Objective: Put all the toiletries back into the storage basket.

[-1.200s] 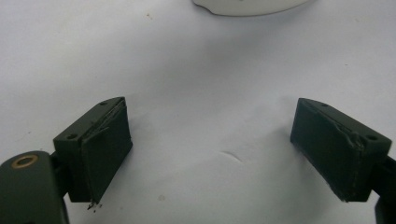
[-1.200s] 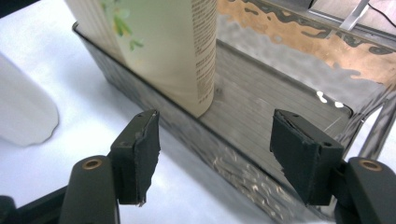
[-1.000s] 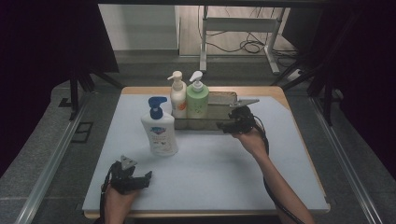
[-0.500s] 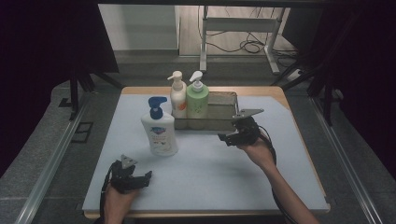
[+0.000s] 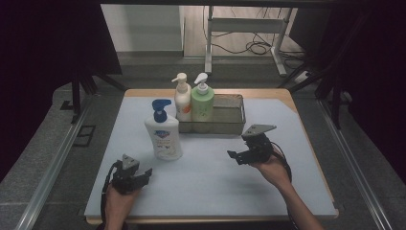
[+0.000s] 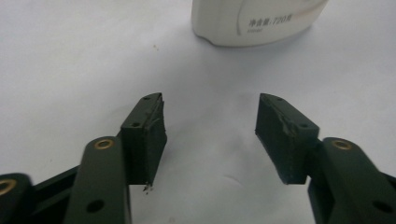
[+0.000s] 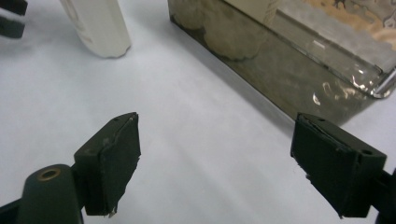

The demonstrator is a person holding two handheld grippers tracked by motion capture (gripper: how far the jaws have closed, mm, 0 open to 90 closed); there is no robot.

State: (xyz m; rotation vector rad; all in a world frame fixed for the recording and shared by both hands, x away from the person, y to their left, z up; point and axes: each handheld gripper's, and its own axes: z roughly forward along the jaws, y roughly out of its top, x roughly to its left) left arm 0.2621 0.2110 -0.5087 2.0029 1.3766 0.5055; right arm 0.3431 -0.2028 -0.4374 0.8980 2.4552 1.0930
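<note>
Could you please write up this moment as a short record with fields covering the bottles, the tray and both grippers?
surface: pale mat on the table
tray: metal tray at the far side of the mat
in tray: cream pump bottle and green pump bottle, both upright at its left end
outside tray: white bottle with blue pump, upright on the mat
left gripper: jaws just been closing, nothing between them
right gripper: jaws just been opening, nothing between them, near the tray

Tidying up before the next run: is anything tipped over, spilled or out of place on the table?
Nothing is spilled or tipped. The white bottle with the blue pump stands upright on the mat outside the metal tray, while the cream bottle and green bottle stand inside it.
</note>
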